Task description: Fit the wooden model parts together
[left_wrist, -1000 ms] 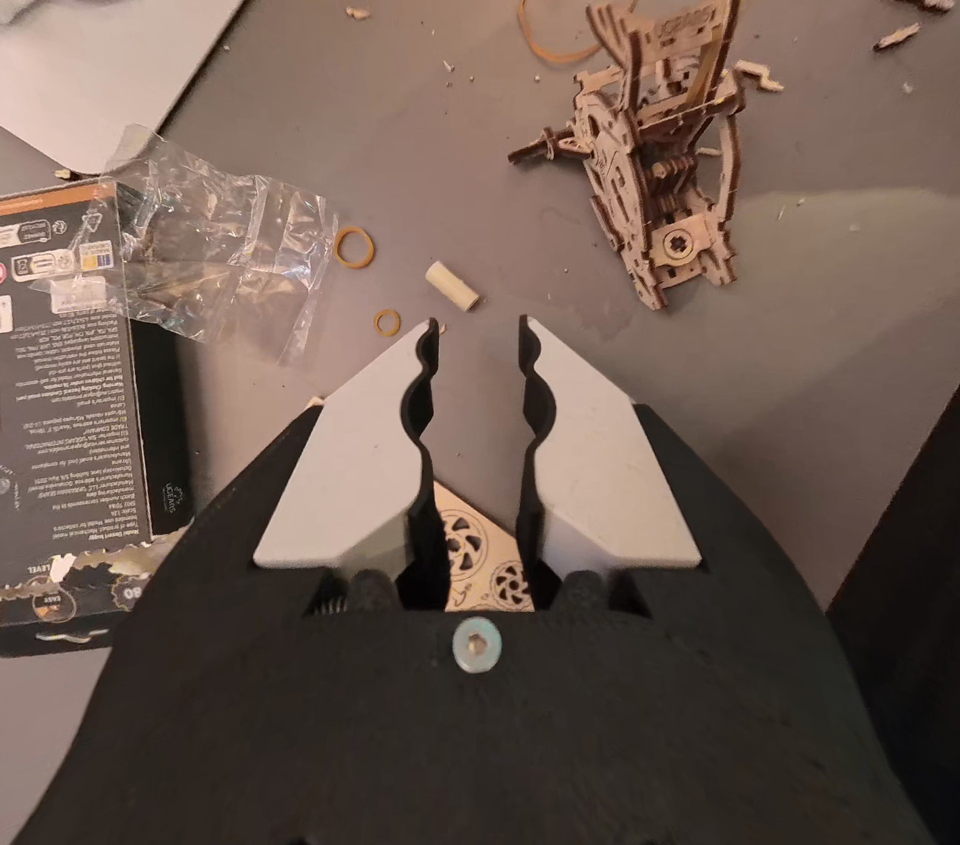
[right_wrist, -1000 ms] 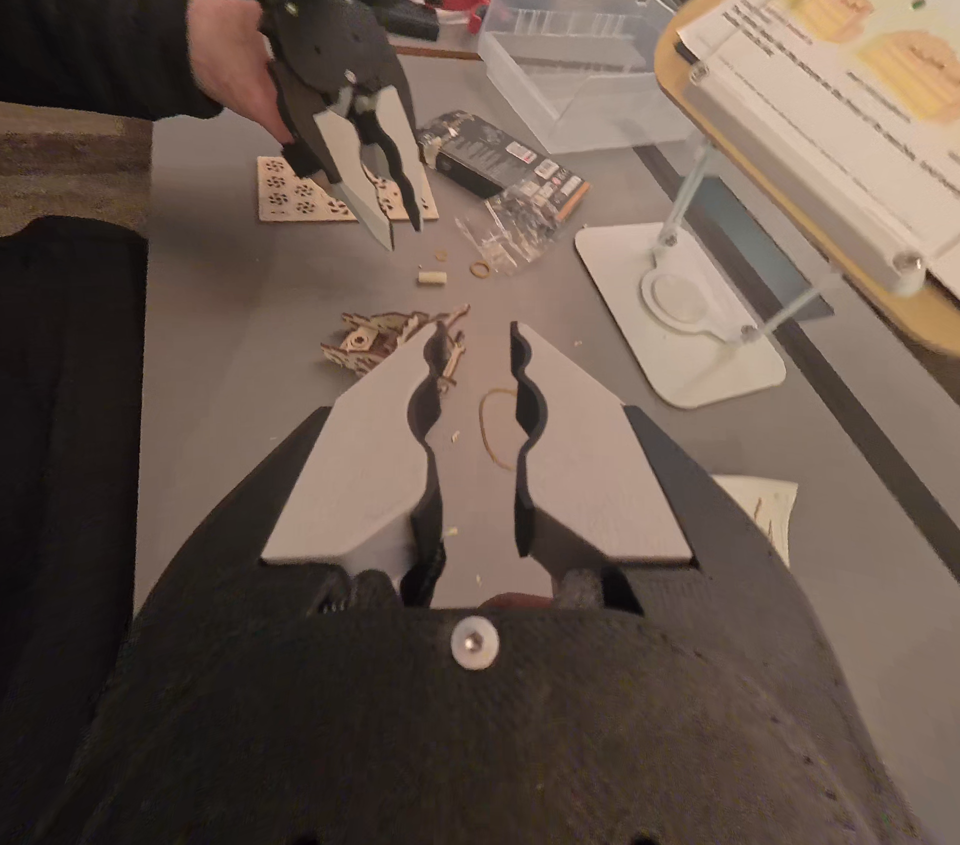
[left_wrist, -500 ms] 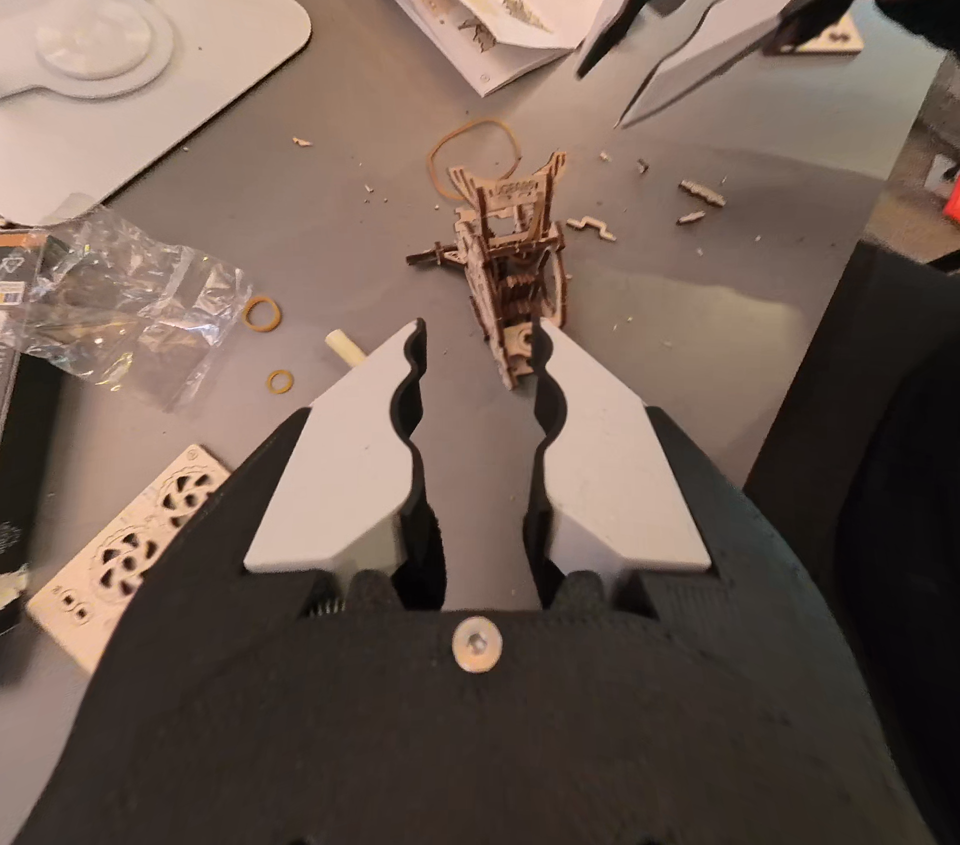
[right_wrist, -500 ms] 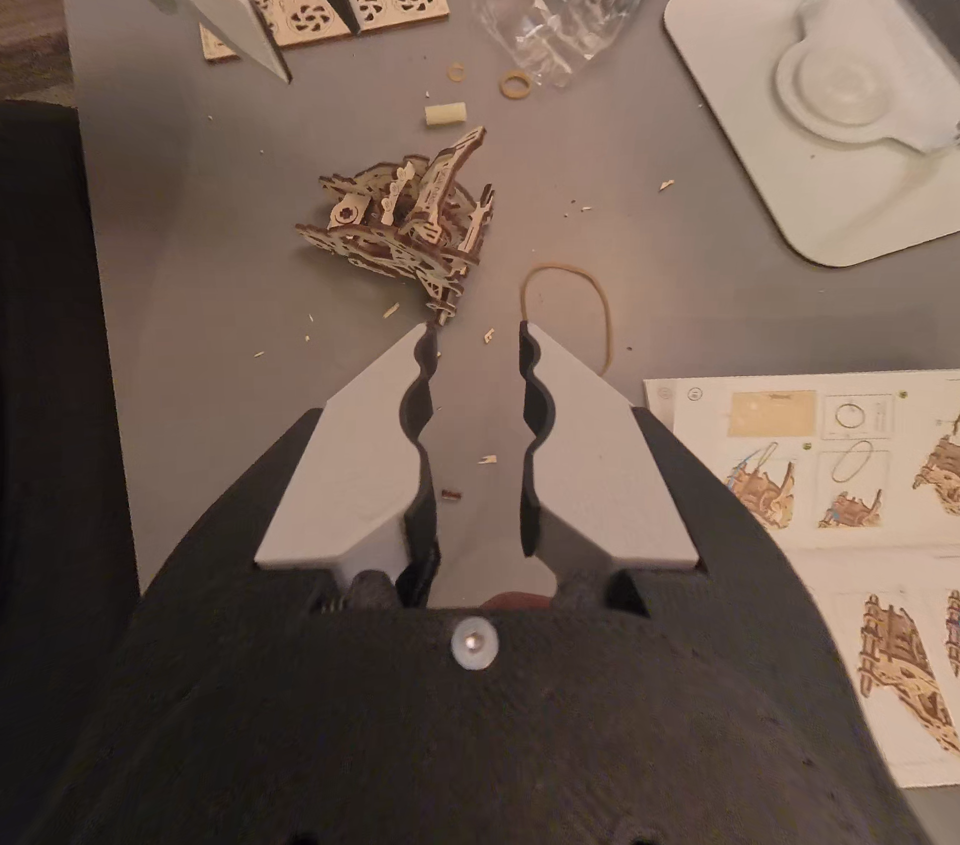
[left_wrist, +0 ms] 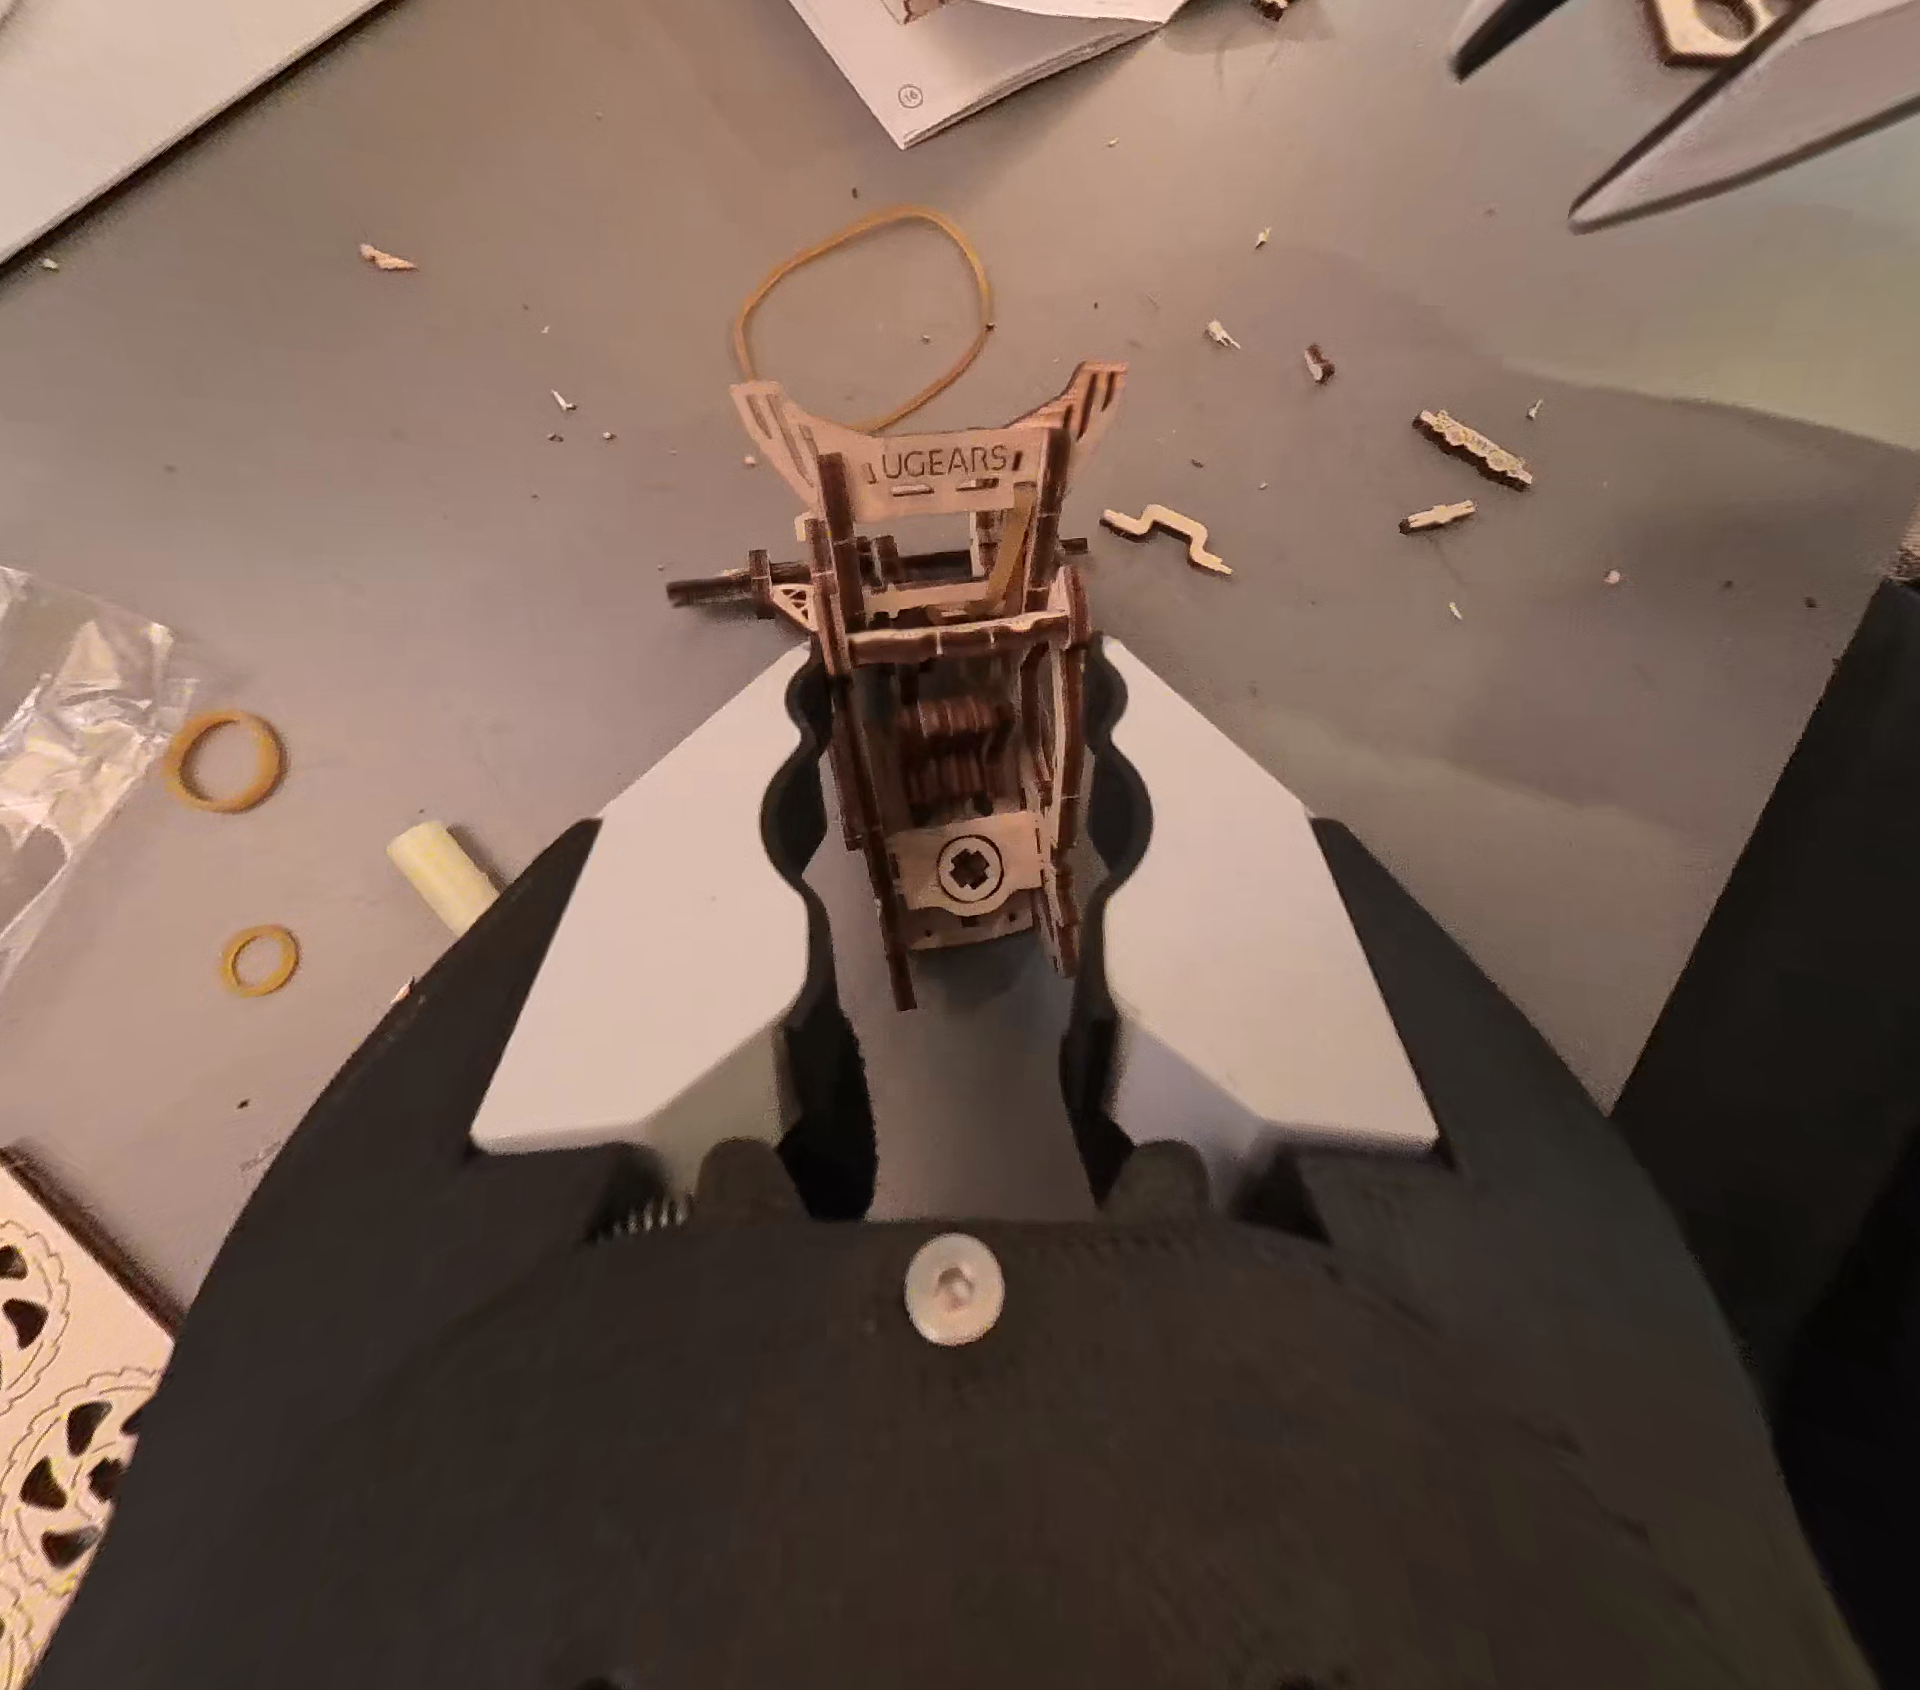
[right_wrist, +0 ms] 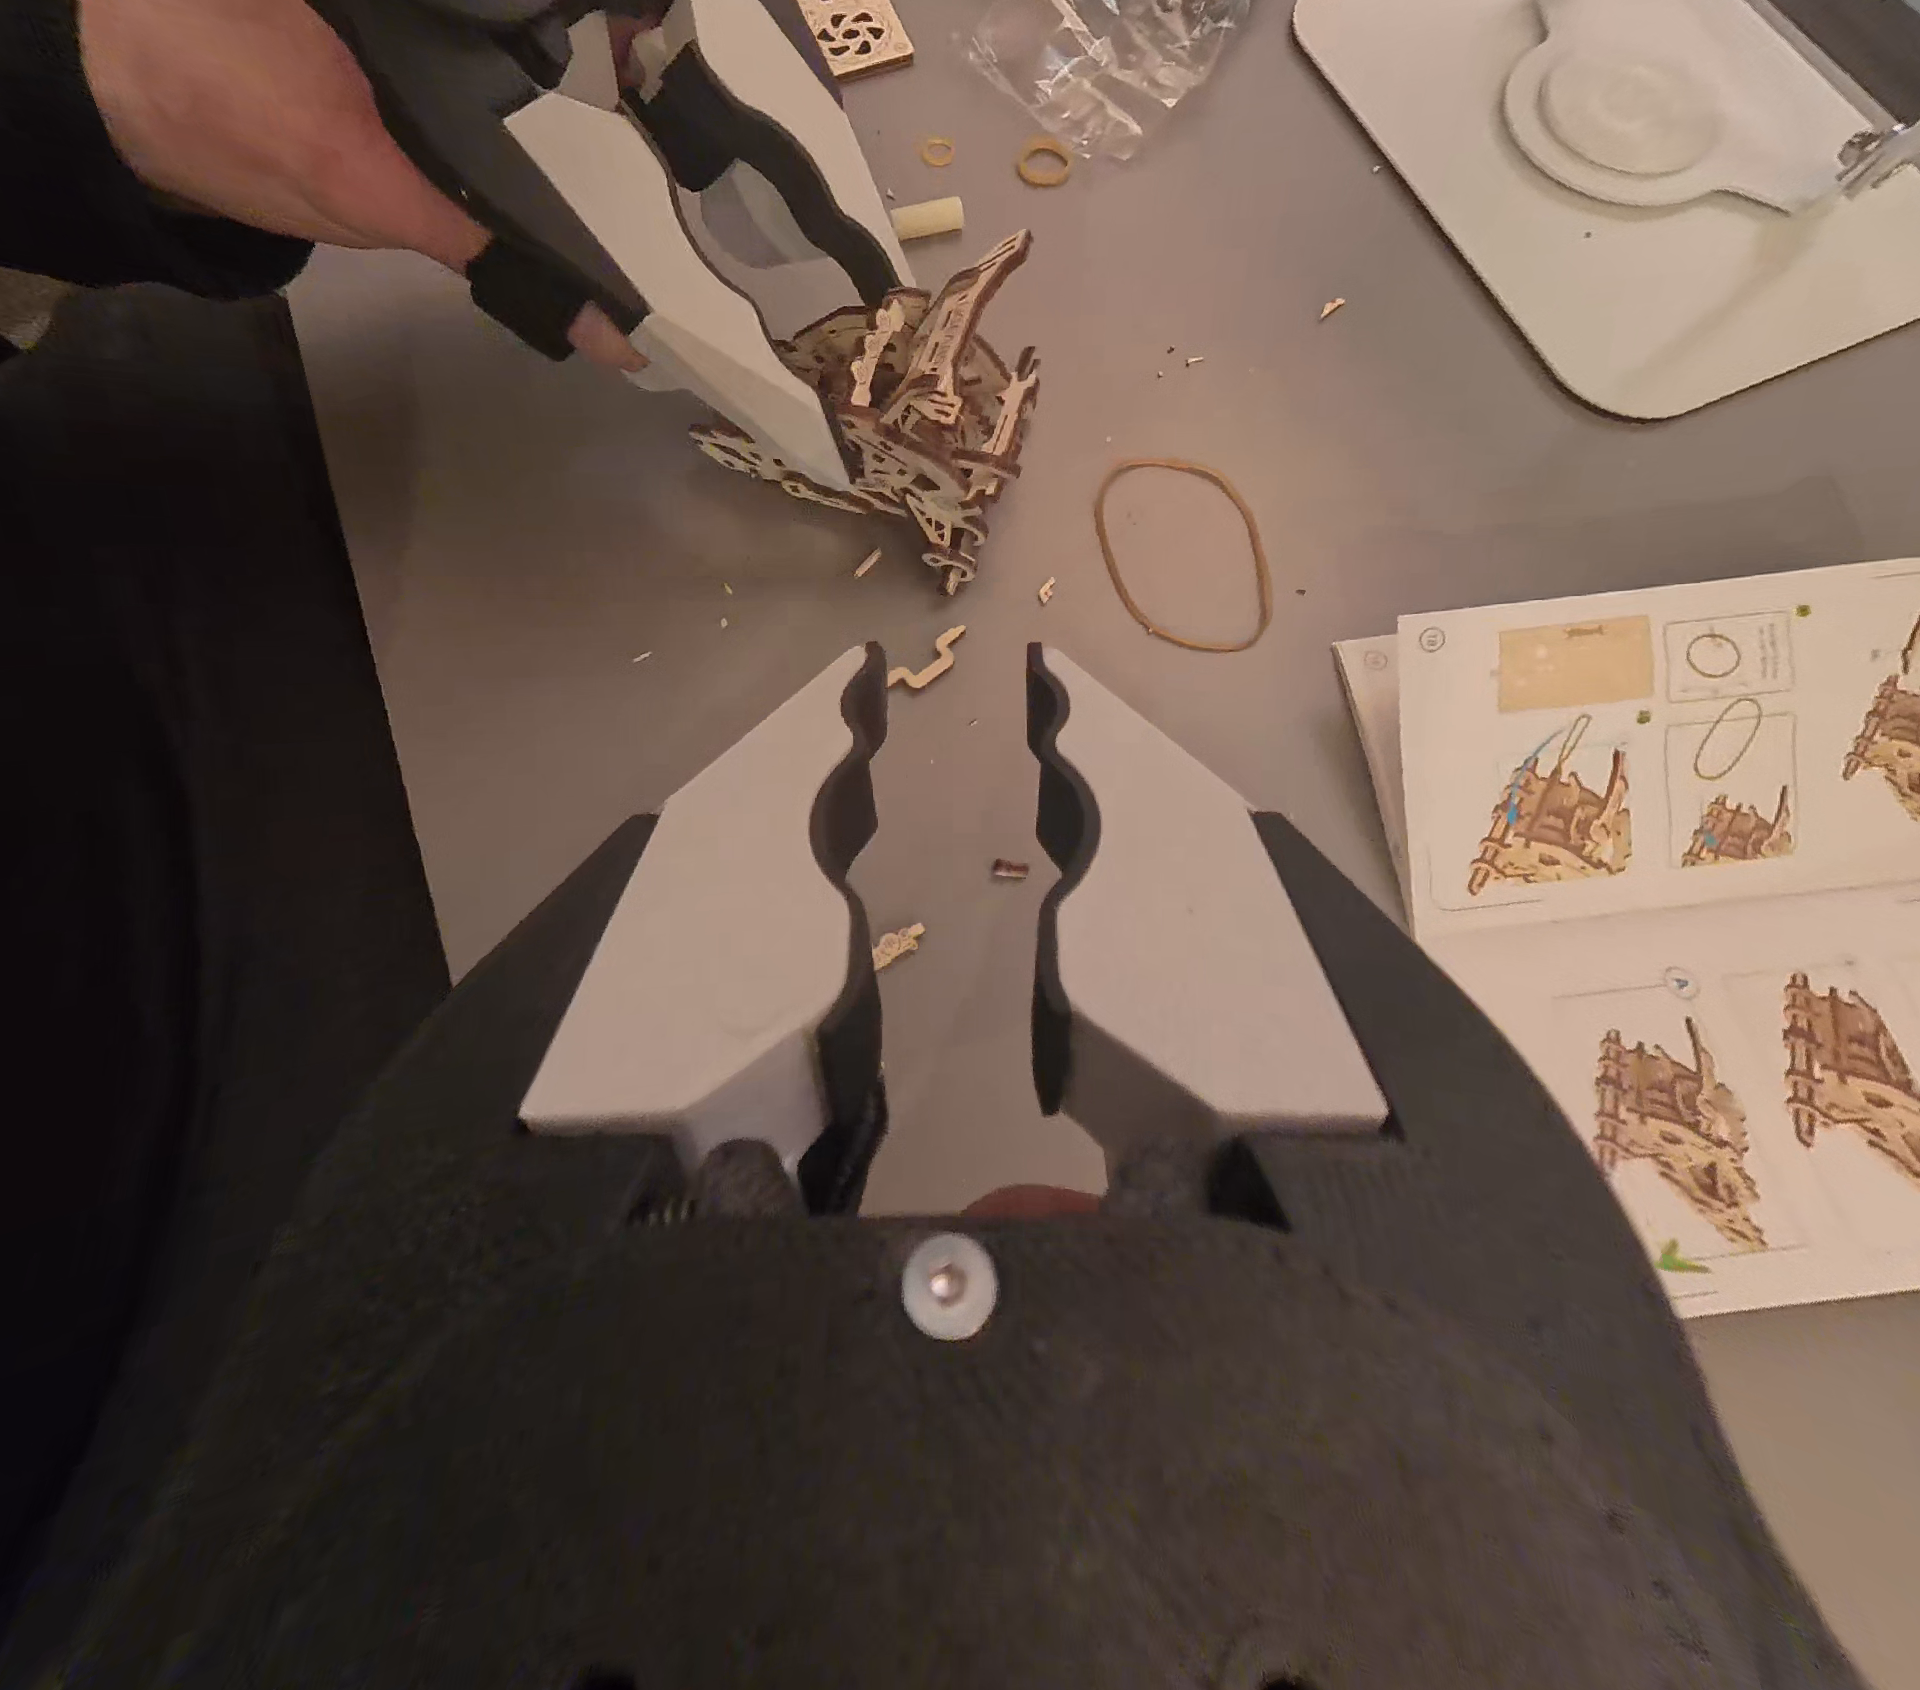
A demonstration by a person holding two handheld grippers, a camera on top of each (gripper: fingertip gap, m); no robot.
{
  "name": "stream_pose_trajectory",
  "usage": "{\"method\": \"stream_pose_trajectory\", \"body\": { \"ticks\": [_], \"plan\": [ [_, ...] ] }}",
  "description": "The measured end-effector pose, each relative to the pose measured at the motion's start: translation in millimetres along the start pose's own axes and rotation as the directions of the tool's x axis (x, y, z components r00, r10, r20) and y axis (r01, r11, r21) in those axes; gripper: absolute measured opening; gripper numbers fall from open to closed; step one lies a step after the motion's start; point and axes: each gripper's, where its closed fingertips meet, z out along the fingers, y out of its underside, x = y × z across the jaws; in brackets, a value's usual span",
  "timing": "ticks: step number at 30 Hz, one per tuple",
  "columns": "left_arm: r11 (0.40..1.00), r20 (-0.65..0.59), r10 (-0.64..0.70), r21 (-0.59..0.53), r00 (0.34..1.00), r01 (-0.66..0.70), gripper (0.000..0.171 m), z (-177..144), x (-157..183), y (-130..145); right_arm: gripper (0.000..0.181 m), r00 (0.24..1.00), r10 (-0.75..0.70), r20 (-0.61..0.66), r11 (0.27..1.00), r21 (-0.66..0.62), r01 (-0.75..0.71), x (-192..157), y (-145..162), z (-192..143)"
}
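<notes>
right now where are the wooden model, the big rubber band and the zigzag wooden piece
wooden model point(left_wrist: 951, 591), left wrist view, upper frame
big rubber band point(right_wrist: 1184, 554), right wrist view, left side of the loop
zigzag wooden piece point(left_wrist: 1169, 537), left wrist view, middle bend

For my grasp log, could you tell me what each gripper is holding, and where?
Left gripper straddles the wooden model's lower frame; grip unconfirmed. Right gripper holds nothing.

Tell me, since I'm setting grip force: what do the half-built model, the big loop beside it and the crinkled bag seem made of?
Half-built pale wooden model: thin laser-cut plywood, judging by its dark burnt edges and matt face. Big tan loop: probably rubber, a thin limp band lying flat. Crinkled clear bag: thin plastic film, glossy and creased. The left gripper has its fingers either side of the model.
</notes>
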Motion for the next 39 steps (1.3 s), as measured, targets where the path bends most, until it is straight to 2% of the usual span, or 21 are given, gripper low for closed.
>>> {"method": "stream_pose_trajectory", "body": {
  "ticks": [2,5,9,13,19,24,30,33,36,39],
  "plan": [
    [0.999,-0.009,0.016,0.035,1.000,-0.016,0.045,-3.6,2.8,-4.9,0.028,1.000,0.013,0.015,1.000,0.014,-0.013,-2.9,0.1,-0.9],
    [0.985,-0.065,0.086,0.155,0.994,-0.075,0.045,-18.7,16.1,-26.6,0.036,0.998,0.041,0.052,0.996,0.081,-0.045,-6.1,-11.4,-3.5],
    [0.919,-0.299,0.157,0.392,0.941,-0.029,0.045,-52.5,53.4,-63.7,0.044,0.987,0.082,0.139,0.971,0.211,-0.111,-10.7,-35.8,-14.5],
    [0.856,-0.423,0.207,0.514,0.882,0.045,0.045,-73.0,75.8,-84.9,0.051,0.961,0.107,0.254,0.926,0.326,-0.189,-22.9,-54.4,-29.7],
    [0.824,-0.458,0.274,0.565,0.845,0.039,0.044,-81.8,89.2,-93.1,0.044,0.956,0.107,0.274,0.904,0.374,-0.208,-28.6,-62.7,-41.4],
    [0.822,-0.429,0.264,0.568,0.864,0.030,0.048,-76.1,86.2,-94.9,0.036,0.974,0.102,0.200,0.917,0.360,-0.170,-26.1,-59.7,-41.9],
    [0.846,-0.438,0.216,0.531,0.873,0.058,0.048,-66.1,83.0,-97.3,0.035,0.994,0.066,0.091,0.935,0.343,-0.094,-23.4,-57.6,-35.1],
    [0.836,-0.446,0.218,0.544,0.868,0.070,0.048,-68.4,82.9,-97.9,0.034,0.998,0.039,0.059,0.938,0.341,-0.057,-23.8,-60.7,-36.9],
    [0.819,-0.448,0.241,0.569,0.861,0.067,0.047,-74.0,83.8,-99.7,0.048,0.994,0.068,0.081,0.927,0.363,-0.094,-23.8,-64.5,-42.5],
    [0.808,-0.414,0.277,0.588,0.867,0.023,0.047,-78.4,84.3,-101.5,0.050,0.991,0.076,0.106,0.921,0.373,-0.111,-27.6,-63.5,-47.1]
  ]
}}
